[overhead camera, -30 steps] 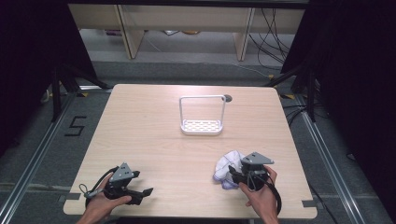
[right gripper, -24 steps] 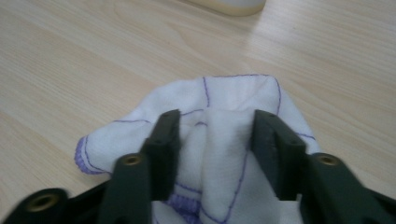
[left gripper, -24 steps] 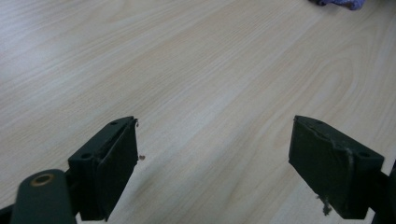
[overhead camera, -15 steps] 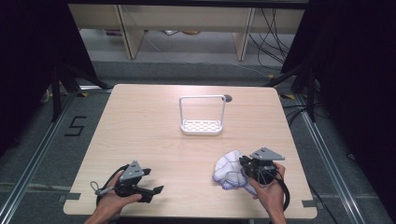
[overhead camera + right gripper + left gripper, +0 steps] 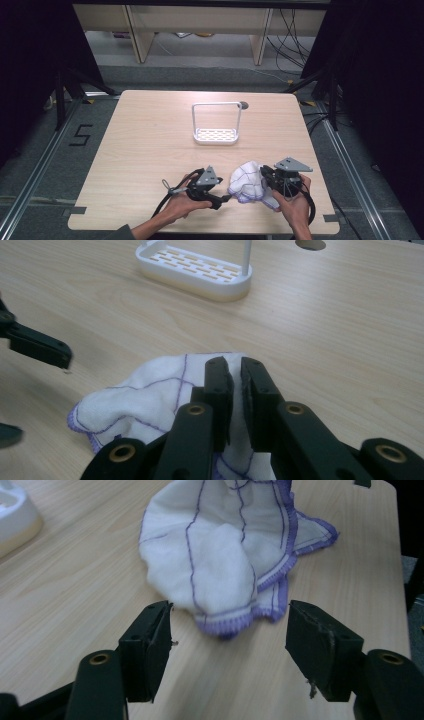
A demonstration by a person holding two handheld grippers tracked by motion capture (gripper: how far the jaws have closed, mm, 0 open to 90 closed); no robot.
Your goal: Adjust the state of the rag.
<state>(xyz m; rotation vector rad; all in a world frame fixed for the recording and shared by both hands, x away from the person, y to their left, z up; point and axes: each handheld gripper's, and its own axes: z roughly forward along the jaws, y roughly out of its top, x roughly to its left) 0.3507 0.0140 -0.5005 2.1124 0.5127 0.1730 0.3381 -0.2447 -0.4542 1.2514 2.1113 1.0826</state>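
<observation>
We have the white cloth (image 5: pixel 247 181) bunched on the near right of the desk (image 5: pixel 150 140), its right side pinched in our right gripper (image 5: pixel 267 175). Our left gripper (image 5: pixel 227 630) sits just left of it, its jaws apart and just closing, the purple-stitched hem lying straight ahead, untouched.

— What blocks the near edge of the table (image 5: pixel 140 150)?
— The bunched white cloth (image 5: pixel 247 182), pinched by the right gripper (image 5: pixel 265 176); the left gripper (image 5: pixel 226 198) sits just beside it, jaws apart.
— And farther back?
— The white rack (image 5: pixel 216 127) stands mid-table, well apart from both. Bare wood lies left and right of it.
</observation>
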